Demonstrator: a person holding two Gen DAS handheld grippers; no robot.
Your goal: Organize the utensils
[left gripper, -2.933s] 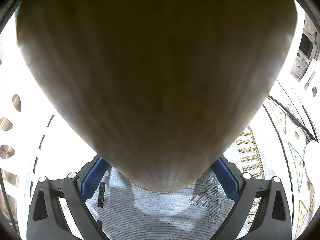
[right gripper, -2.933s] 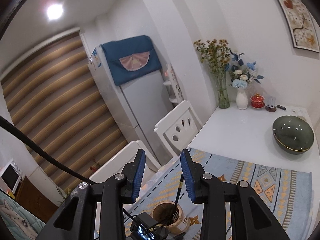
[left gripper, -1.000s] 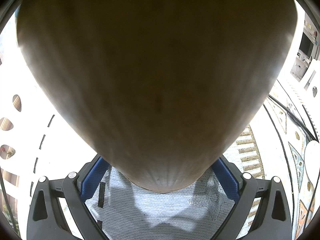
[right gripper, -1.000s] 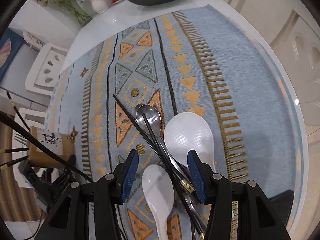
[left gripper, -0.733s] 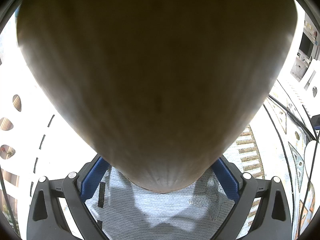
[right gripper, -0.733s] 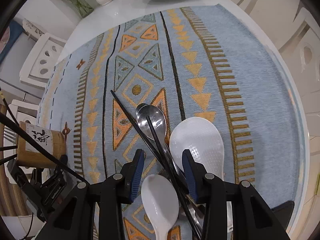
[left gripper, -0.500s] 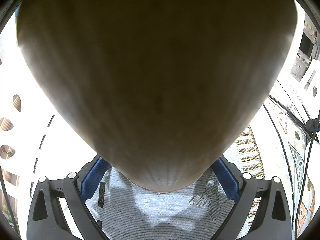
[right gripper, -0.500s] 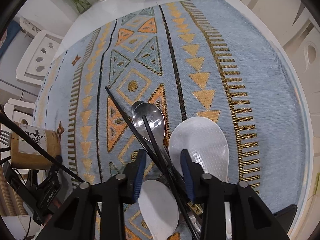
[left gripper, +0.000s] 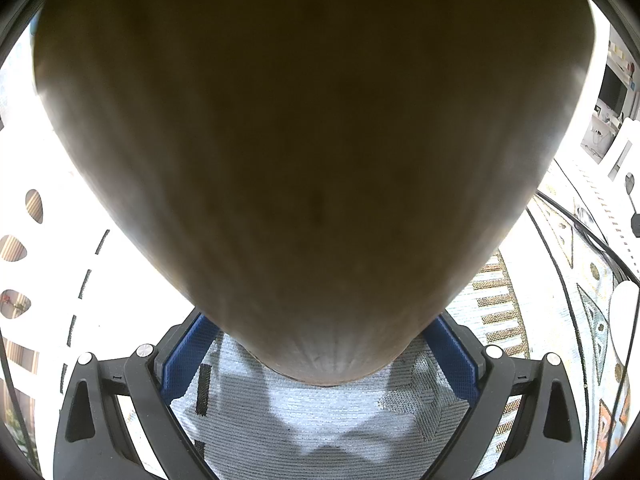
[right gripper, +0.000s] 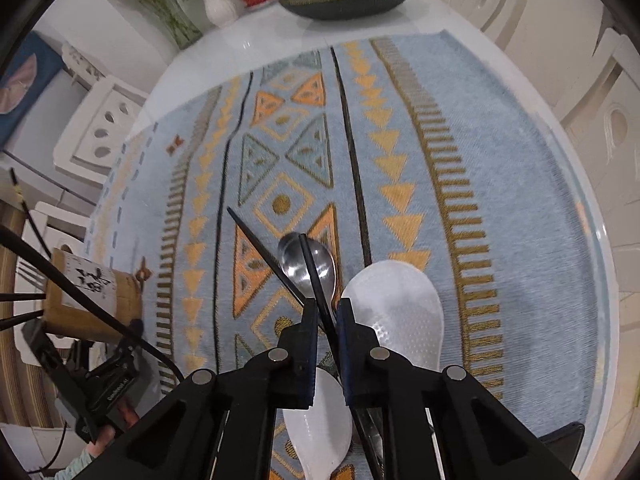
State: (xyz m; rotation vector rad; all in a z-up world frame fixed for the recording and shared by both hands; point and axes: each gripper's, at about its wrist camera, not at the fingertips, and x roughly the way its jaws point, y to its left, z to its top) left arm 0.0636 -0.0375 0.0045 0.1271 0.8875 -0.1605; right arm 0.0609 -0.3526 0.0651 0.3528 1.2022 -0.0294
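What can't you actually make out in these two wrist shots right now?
- Left wrist: the brown holder fills the frame, hiding the left gripper tips and the table beyond.
- Right wrist: the right gripper covers the black chopstick where it is clamped, and the handles of the metal spoon and white spoons.
- Holder's label writing: too small.

Left view dim centre, blown-out white edges; right view bright, slight blur, fisheye-curved rim.

Black brush characters on the holder's (right gripper: 90, 294) white label and small print on the left tongs' (right gripper: 114, 386) body are seen, neither legible.
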